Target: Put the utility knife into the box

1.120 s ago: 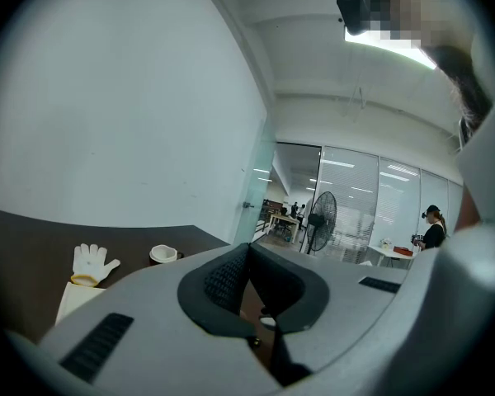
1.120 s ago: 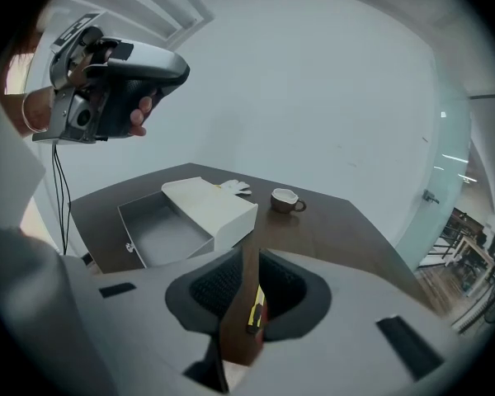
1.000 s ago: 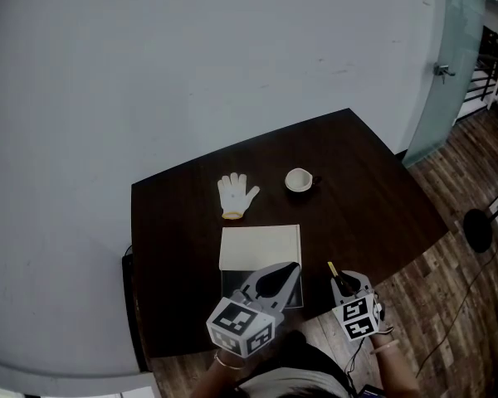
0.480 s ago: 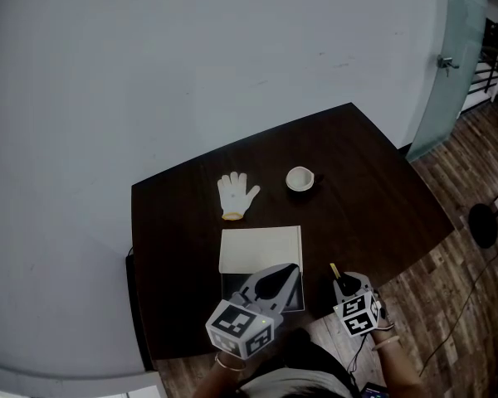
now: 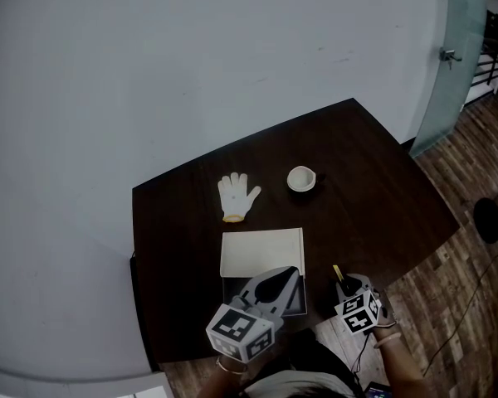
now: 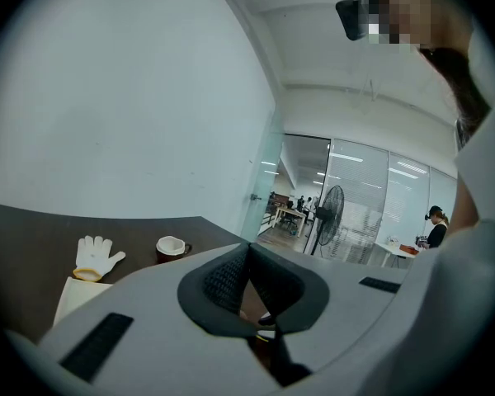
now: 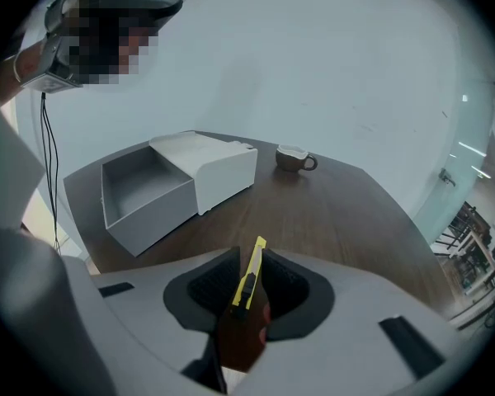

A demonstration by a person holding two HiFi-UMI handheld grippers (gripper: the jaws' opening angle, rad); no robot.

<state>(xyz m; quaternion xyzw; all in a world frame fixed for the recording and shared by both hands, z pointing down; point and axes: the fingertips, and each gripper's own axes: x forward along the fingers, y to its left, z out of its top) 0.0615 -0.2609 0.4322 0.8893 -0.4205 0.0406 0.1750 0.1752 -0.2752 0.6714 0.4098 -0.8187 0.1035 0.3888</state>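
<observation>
The left gripper point(image 5: 292, 269) hovers over the near, open end of the box point(image 5: 261, 251), its jaws pressed together with nothing between them. The right gripper point(image 7: 249, 258) is held just right of the box, at the near table point(image 5: 373, 189) edge, clamped on the yellow utility knife point(image 7: 249, 279), whose tip pokes out past the jaws. The box's white sleeve sits behind its pulled-out grey tray point(image 7: 136, 190), which is empty. Beyond the box lie a white work glove point(image 5: 236, 194) and, to the glove's right, a brown cup point(image 5: 300, 178), both well apart from the grippers.
</observation>
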